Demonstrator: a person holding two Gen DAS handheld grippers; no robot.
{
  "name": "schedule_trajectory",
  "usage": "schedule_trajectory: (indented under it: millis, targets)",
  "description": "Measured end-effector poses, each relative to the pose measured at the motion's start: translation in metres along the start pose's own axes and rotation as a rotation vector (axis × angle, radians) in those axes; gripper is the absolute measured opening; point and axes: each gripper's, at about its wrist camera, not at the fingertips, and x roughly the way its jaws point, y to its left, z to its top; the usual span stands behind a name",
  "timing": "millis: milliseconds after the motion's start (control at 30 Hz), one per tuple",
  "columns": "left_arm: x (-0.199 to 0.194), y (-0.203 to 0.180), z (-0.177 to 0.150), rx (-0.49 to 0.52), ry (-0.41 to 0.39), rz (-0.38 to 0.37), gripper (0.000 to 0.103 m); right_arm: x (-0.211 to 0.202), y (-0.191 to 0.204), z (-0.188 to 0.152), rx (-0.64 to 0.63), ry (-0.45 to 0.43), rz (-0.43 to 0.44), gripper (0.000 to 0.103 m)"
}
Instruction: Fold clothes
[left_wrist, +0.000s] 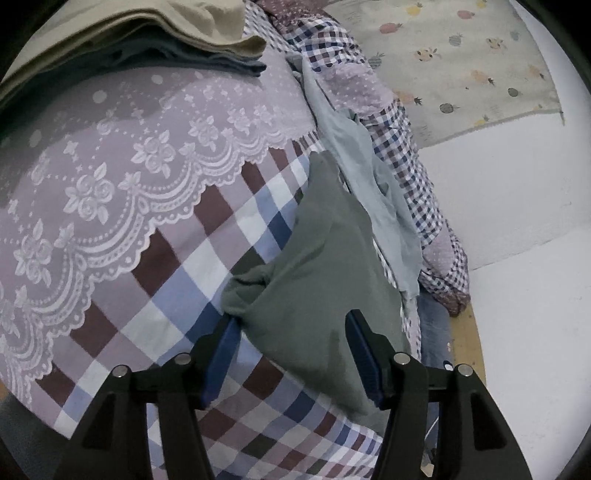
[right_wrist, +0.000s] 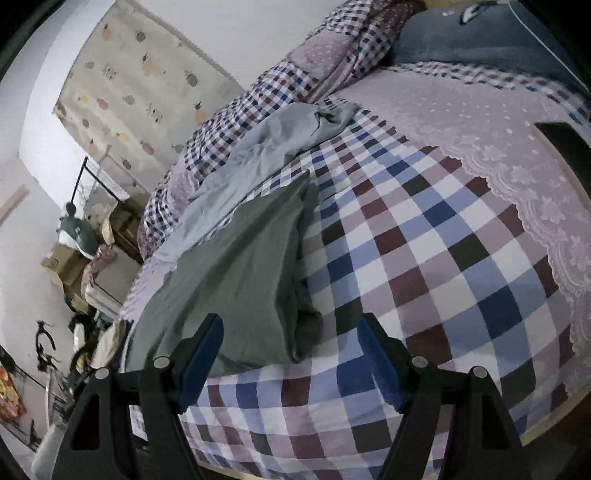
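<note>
While I leaned over the bed, my left gripper (left_wrist: 290, 325) had its jaws spread wide apart, one on each side of the near end of a grey-green garment (left_wrist: 317, 273), gripping nothing. That garment lay folded into a long narrow shape on the checked bedspread (left_wrist: 177, 291), with a bunched corner just beside my left blue pad (left_wrist: 221, 362). Just beyond it, partly under its far end, a pale blue garment (left_wrist: 373, 184) sprawled unfolded along the rumpled small-check quilt (left_wrist: 402, 147). A lilac lace cover (left_wrist: 110, 173) lay over the bedspread farther back, and on it sat a stack of folded clothes (left_wrist: 177, 40), beige on top and dark blue beneath.

My right gripper (right_wrist: 290, 350) was also wide apart and held nothing; the grey-green garment's (right_wrist: 240, 266) near edge lay between its pads and just past them. A pineapple-print curtain (right_wrist: 140, 85) hung on the wall behind the bed.
</note>
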Motion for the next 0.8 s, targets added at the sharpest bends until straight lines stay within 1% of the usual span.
schedule_trajectory:
  millis: [100,167,233,333,467,533,567,600,633,667,700,767,800]
  targets:
    - [0.001,0.001,0.002,-0.002,-0.002,-0.006,0.056,0.004,-0.003,0.0,0.042,0.011,0.046,0.079]
    - [0.002,0.002,0.003,-0.007,-0.001,-0.004,0.045,0.007,-0.005,0.001,0.07,0.019,0.078,0.079]
    - [0.003,0.004,0.004,-0.014,0.002,-0.003,0.039,0.01,-0.007,0.001,0.098,0.027,0.11,0.079]
    - [0.005,0.007,0.006,-0.024,0.004,-0.011,0.038,0.021,-0.009,-0.001,0.119,0.061,0.1,0.079]
    - [0.007,0.011,0.008,-0.031,0.009,-0.006,0.023,0.035,-0.005,-0.004,0.118,0.101,0.078,0.078]
    - [0.008,0.011,0.008,-0.03,0.013,-0.01,0.022,0.042,-0.001,-0.005,0.099,0.117,0.059,0.075]
    - [0.008,0.012,0.009,-0.029,0.015,-0.011,0.019,0.045,0.001,-0.006,0.087,0.125,0.047,0.068]
    - [0.008,0.012,0.009,-0.028,0.017,-0.013,0.017,0.048,0.002,-0.006,0.076,0.131,0.035,0.057]
    - [0.008,0.013,0.009,-0.025,0.019,-0.013,0.014,0.051,0.004,-0.007,0.064,0.142,0.021,0.052]
    - [0.009,0.013,0.009,-0.026,0.021,-0.017,0.012,0.055,0.005,-0.008,0.053,0.153,0.007,0.04]
    - [0.009,0.014,0.01,-0.027,0.023,-0.021,0.011,0.057,0.006,-0.008,0.038,0.159,-0.006,0.026]
    - [0.009,0.015,0.011,-0.031,0.027,-0.029,0.007,0.058,0.009,-0.009,0.005,0.165,-0.028,0.008]
    - [0.009,0.015,0.012,-0.036,0.026,-0.033,0.006,0.055,0.011,-0.008,-0.013,0.153,-0.035,0.006]
